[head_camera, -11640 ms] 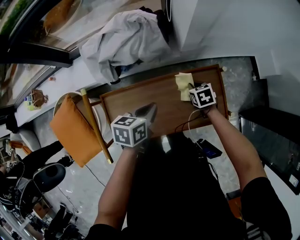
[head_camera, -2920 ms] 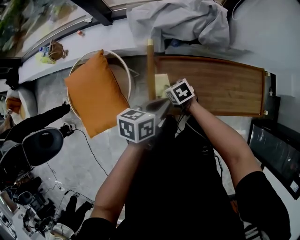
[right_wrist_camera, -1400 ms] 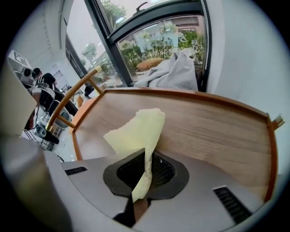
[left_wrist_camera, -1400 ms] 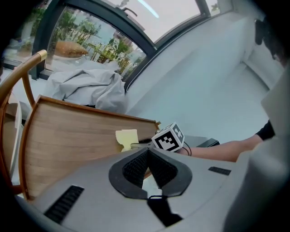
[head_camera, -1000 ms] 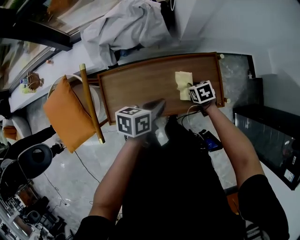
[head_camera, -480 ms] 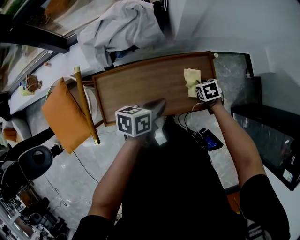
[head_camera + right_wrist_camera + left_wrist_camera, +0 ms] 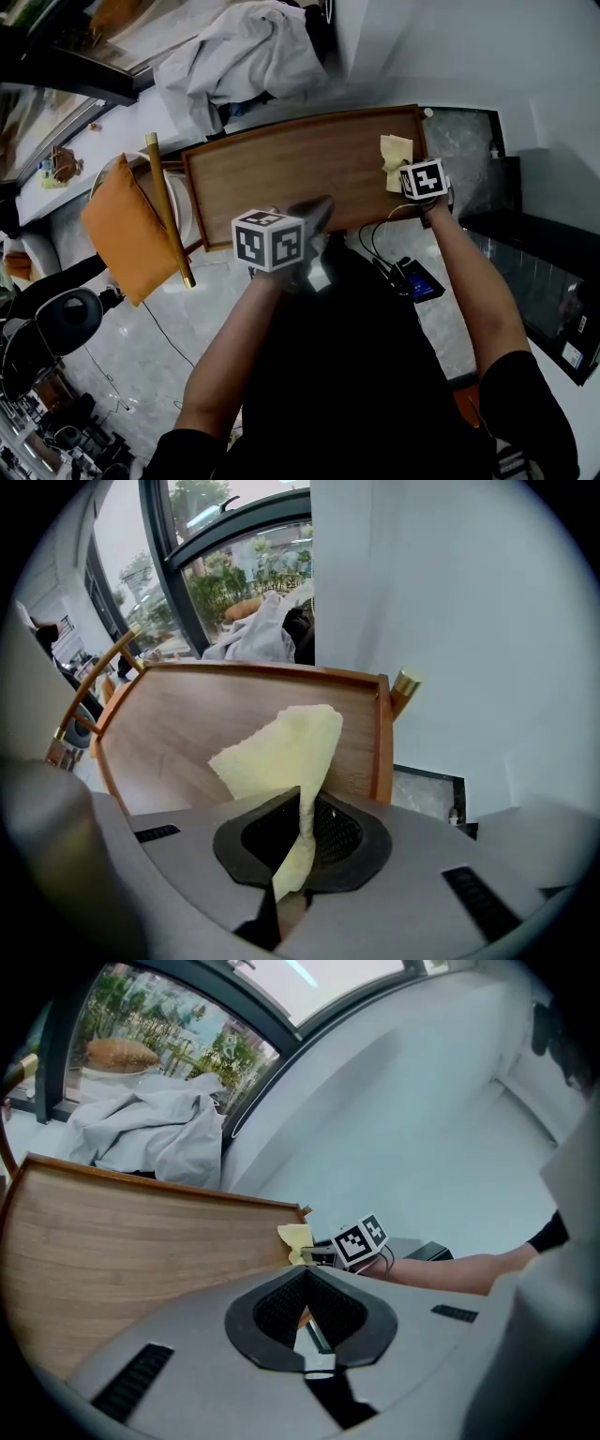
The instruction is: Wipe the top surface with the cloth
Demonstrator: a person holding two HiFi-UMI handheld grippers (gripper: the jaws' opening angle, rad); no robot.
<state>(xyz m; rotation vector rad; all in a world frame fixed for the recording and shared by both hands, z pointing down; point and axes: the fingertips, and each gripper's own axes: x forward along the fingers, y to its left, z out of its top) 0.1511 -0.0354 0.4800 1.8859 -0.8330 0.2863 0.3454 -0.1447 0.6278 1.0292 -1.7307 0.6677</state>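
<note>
A wooden tabletop (image 7: 281, 173) with a raised rim lies in front of me. On its right end, close to the rim, rests a pale yellow cloth (image 7: 395, 150). My right gripper (image 7: 405, 171) is shut on the cloth's near edge; in the right gripper view the cloth (image 7: 281, 752) rises from between the jaws and folds onto the wood (image 7: 178, 733). My left gripper (image 7: 317, 211) hovers at the table's near edge, shut and empty. Its own view looks across the tabletop (image 7: 112, 1260) to the cloth (image 7: 294, 1238) and the right gripper's marker cube (image 7: 361, 1241).
A chair with an orange cushion (image 7: 122, 230) and a brass-tipped wooden rail (image 7: 167, 206) stands left of the table. Crumpled grey fabric (image 7: 244, 56) lies behind it. A phone (image 7: 414, 279) and cables are on the marble floor; a dark cabinet (image 7: 544, 272) is at right.
My right gripper has drawn the cloth rightward along the tabletop, from right of the middle to near the right rim. The left gripper has stayed put at the near edge.
</note>
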